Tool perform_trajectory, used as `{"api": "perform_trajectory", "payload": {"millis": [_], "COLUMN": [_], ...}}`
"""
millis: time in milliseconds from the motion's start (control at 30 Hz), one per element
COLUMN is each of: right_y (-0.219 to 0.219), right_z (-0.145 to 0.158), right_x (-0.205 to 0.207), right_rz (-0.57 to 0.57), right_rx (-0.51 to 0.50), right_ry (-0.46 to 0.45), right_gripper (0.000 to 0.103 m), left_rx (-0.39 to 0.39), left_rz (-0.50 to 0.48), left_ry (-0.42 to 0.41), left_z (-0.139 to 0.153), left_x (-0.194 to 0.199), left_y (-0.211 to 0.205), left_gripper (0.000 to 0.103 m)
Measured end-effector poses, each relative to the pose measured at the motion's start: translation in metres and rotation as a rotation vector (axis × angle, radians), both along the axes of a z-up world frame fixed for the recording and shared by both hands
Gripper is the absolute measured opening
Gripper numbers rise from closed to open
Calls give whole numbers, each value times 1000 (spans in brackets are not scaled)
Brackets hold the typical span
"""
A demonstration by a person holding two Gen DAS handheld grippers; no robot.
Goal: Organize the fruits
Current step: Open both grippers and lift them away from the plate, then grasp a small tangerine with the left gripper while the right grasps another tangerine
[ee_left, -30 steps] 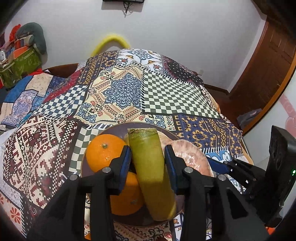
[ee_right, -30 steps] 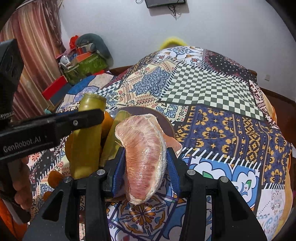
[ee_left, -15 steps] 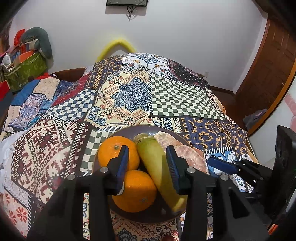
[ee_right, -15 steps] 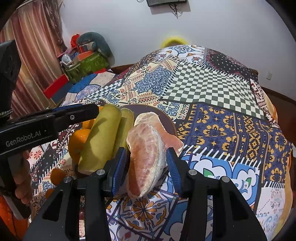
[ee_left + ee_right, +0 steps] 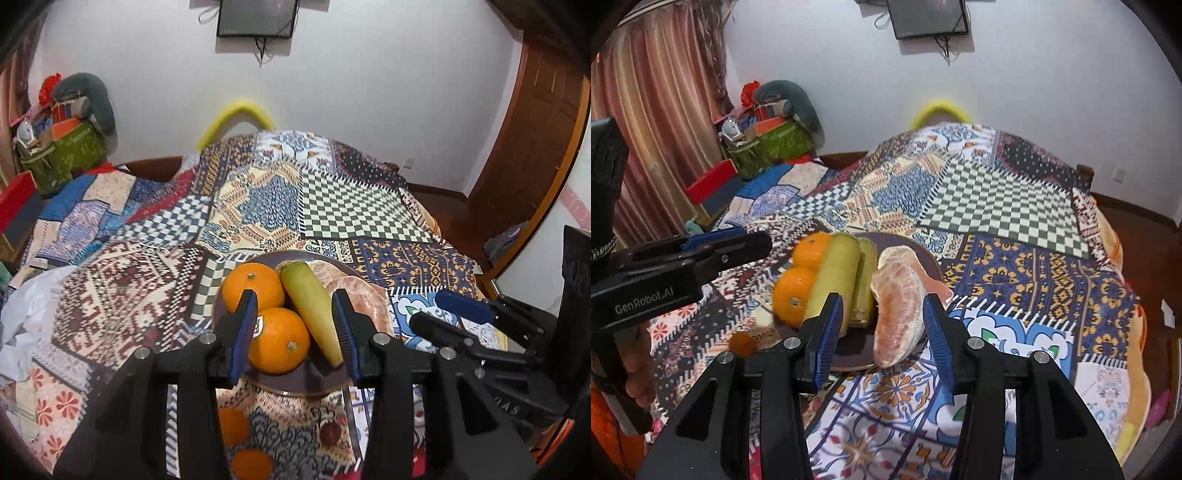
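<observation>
Gaping jaws, left gripper [image 5: 295, 328] holds nothing | right gripper [image 5: 882, 332] likewise, beside pomelo segment [image 5: 899, 314]

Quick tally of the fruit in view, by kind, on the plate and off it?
Oranges on the plate: 2
Oranges on the cloth in front of the plate: 2
Yellow-green long fruits on the plate: 2
Peeled pomelo segments on the plate: 2
Total: 8
</observation>
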State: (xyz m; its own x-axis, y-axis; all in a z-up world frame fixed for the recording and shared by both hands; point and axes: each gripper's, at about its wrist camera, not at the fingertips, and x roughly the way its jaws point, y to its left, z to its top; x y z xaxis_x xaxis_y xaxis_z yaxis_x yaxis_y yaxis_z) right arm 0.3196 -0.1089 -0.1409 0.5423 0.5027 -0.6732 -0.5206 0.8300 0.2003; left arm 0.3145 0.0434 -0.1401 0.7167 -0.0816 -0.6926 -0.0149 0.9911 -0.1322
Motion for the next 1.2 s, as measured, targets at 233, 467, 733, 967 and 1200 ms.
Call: {"api": "perform_trajectory", "payload": {"millis": [233,467,733,967,1200], "right_y": [-1,3,29,65,100], "right_z": [20,26,14,-17,-46], "right_x": [-28,-50,-72,-83,-85], "right_rz": [-3,10,71,142,207], "right_rx": [-2,-8,-45,-74,-113], "right_ry": [-41,-56,-35,34,104], "right_gripper": [43,43,43,43,43], "left_rx": [14,30,22,-7,-29], "left_rz": [4,27,72,106,108], "left_ry": [-52,-68,-15,62,98], "left_z": [23,25,-3,-37,-62], "left_x": [-46,-81,-114,-130,-138], "left_y": [1,12,42,71,83], "left_gripper": [42,50,53,54,53]}}
